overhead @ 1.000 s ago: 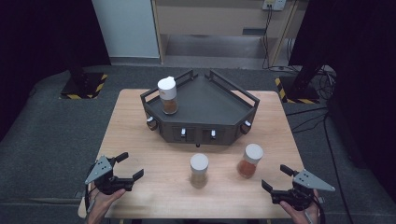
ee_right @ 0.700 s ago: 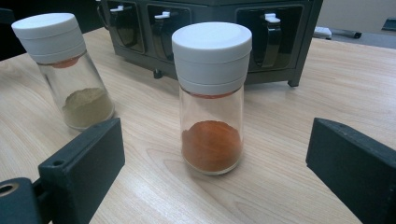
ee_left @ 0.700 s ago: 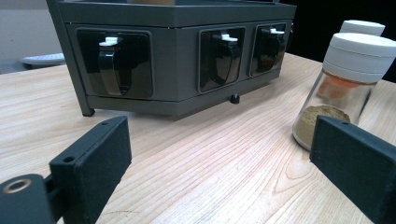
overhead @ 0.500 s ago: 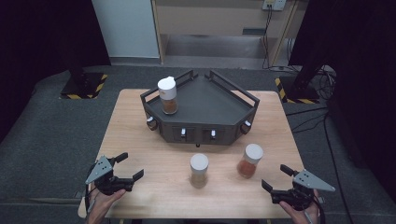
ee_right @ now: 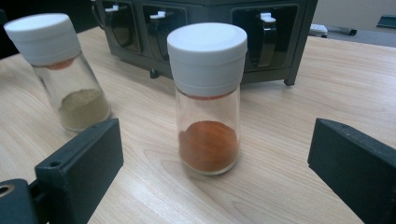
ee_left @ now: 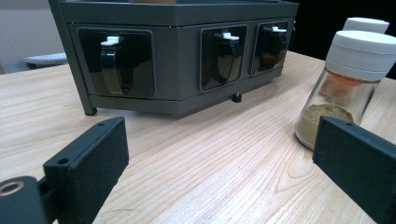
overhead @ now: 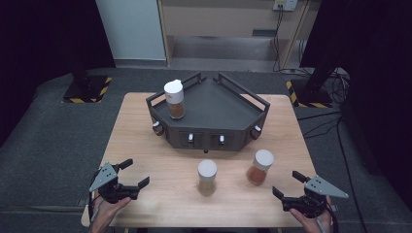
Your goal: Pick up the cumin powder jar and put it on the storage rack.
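Spice jars (overhead: 207,175) (overhead: 261,166) are standing ahead of both grippers — untouched, well apart from the fingers. Left gripper (overhead: 130,174), jaws just opening, is gaping empty — right gripper (overhead: 286,184) is facing the red-powder jar (ee_right: 208,98), jaws spread.

Both units same build: left gripper (overhead: 128,174) and right gripper (overhead: 287,186) matte black, grey three-cornered plate on top, blocky square-ended jaws with a small screw hole each, brass-ringed hole at base

Jars (overhead: 261,167) clear, white caps; powders orange-red, tan (overhead: 207,176), brown (overhead: 174,99). Rack (overhead: 228,109) dark grey. Desk (overhead: 141,126) pale woodgrain.
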Demonstrator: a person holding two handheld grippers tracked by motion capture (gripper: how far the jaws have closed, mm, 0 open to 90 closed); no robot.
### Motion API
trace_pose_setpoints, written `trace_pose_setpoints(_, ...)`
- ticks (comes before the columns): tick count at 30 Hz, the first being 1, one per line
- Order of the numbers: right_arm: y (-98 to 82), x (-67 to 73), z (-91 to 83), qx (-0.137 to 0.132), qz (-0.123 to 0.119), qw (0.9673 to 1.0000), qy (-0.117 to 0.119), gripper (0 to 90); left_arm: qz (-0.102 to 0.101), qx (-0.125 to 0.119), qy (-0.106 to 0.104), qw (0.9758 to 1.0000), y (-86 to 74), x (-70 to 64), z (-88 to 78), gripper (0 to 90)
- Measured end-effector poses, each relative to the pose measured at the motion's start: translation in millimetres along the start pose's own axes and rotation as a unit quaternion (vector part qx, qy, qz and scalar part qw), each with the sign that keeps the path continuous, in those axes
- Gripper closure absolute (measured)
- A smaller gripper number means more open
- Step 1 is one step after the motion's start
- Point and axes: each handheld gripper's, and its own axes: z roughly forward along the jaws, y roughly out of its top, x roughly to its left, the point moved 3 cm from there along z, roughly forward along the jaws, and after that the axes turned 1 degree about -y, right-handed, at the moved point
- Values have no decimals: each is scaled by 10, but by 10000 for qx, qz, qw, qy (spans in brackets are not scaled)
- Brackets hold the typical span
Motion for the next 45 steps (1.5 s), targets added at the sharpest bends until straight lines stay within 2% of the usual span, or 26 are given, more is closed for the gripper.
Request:
trace_pose_setpoints(5,68,26,7,12,-38,10000,23,32,-5,30,9,10000,3,-4,8,19)
trace_pose_setpoints(13,229,92,60,4,-65,9995,314,33,-29,73,43,10000,6,-7,17,12)
trace_pose_setpoints(19,387,162,126,60,-235,9986,470,33,-46,99,29,9999,9,-3,23,12)
trace_pose_setpoints(24,496,183,222,96,-251,9974,675,32,-81,107,41,9999,6,1,22,13)
trace_pose_setpoints(34,697,300,455,104,-407,9924,1157,33,-54,176,4,9998,15,-1,39,14)
trace_pose_setpoints(45,872,450,781,218,-548,9849,1625,34,-37,223,-3,9997,20,-3,48,15)
